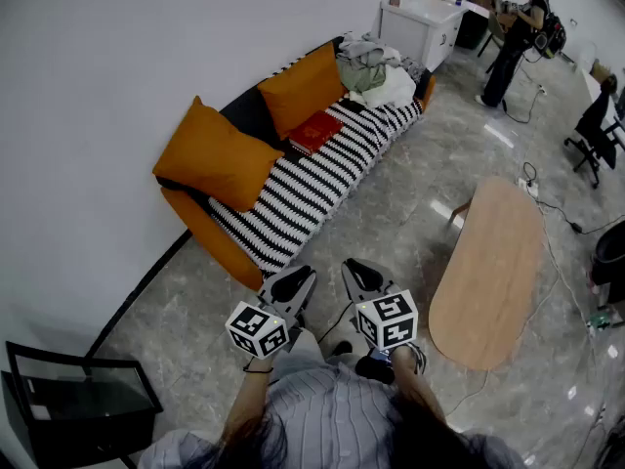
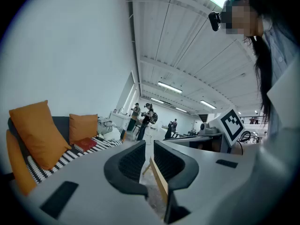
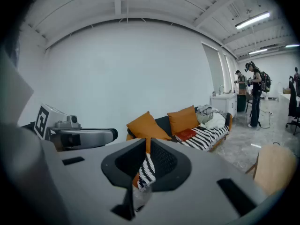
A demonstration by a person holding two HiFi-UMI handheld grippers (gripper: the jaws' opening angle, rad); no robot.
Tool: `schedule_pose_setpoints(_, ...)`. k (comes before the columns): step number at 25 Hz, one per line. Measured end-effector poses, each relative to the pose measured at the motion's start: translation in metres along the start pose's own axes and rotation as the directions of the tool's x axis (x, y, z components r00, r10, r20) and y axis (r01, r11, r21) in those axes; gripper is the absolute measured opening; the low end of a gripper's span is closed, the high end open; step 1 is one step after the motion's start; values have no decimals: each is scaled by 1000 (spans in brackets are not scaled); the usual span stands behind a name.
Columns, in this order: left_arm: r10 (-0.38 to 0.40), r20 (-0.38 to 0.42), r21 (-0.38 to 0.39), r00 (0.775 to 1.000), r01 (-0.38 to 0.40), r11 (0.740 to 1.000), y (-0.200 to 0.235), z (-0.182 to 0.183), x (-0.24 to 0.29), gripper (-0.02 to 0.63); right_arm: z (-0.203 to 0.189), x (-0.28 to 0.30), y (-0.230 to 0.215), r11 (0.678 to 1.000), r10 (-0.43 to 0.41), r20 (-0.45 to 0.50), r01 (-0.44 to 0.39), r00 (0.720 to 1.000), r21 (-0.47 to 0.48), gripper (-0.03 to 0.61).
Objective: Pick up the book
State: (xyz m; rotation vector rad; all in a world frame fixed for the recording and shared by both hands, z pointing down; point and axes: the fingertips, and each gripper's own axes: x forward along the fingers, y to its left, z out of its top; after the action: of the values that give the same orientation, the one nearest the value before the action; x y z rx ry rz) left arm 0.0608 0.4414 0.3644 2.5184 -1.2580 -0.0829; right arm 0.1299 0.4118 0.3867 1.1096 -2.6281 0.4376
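The book (image 1: 314, 132) lies on the striped sofa (image 1: 293, 198), upper centre of the head view, just below an orange cushion (image 1: 301, 88) and well apart from both grippers. The left gripper (image 1: 296, 281) and right gripper (image 1: 361, 274) sit at lower centre, jaws clenched and empty. The book's long axis appears to run lower left to upper right. The left gripper looks marginally nearer.
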Motion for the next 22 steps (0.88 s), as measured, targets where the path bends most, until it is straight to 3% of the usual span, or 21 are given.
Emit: schedule_pose_setpoints(22,1,-53,27,999,1,1000,-6,-5,16,46,-2,4,-11,997,45,15,-46,999,64,43)
